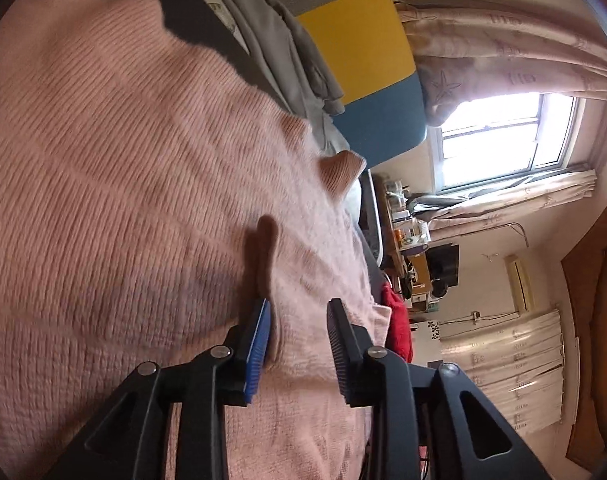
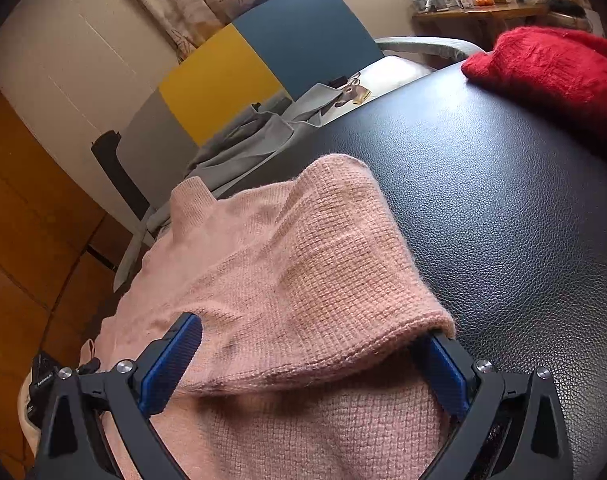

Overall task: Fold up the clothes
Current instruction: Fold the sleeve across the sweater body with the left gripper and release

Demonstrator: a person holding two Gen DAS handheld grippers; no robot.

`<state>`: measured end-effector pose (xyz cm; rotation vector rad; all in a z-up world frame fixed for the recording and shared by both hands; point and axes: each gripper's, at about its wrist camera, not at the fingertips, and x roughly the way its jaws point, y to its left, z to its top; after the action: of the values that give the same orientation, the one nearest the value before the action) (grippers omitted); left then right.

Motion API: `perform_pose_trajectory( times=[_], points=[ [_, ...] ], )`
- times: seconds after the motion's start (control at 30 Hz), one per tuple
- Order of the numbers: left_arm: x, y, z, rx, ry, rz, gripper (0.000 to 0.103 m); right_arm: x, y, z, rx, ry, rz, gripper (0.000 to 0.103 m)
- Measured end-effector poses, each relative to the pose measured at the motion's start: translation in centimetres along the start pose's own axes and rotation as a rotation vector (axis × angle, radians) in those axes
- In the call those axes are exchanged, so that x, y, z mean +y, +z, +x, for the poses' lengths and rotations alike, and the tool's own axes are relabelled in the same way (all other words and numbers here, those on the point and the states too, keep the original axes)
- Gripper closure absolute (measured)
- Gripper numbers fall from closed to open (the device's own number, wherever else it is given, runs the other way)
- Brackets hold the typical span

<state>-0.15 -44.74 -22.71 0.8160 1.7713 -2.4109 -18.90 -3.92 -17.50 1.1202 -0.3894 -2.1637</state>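
Right gripper (image 2: 315, 360) spread, pink sweater (image 2: 295, 280), no legible writing

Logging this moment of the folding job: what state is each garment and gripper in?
Pink sweater: partly folded, one flap doubled over.
Red sweater: bunched at the far edge.
Grey garment: crumpled, unfolded.
Left gripper: open above the pink knit.
Right gripper: open, fingers either side of the fold.

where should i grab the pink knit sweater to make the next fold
Grip the folded-over ribbed hem edge of the pink knit sweater, approaching low from the near side. That edge lifts off the layer beneath, and the open right hand-held gripper already straddles it.
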Motion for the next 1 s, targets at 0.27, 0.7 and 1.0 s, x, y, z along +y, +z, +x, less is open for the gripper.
perform_pose_trajectory(
  times=[0.27,0.7,1.0],
  points=[
    [-3.5,1.6,4.3,0.049,0.193,0.160,0.084,0.4,0.1,0.4,0.006,-0.022,-0.013,0.000],
    [-5.3,3.5,2.1,-0.033,0.316,0.286,0.098,3.3,0.6,1.2,0.014,-0.115,-0.113,0.000],
    [-5.2,1.7,-0.5,-0.109,0.414,0.298,0.086,1.9,0.2,-0.5,0.091,-0.052,-0.085,0.000]
  ],
)
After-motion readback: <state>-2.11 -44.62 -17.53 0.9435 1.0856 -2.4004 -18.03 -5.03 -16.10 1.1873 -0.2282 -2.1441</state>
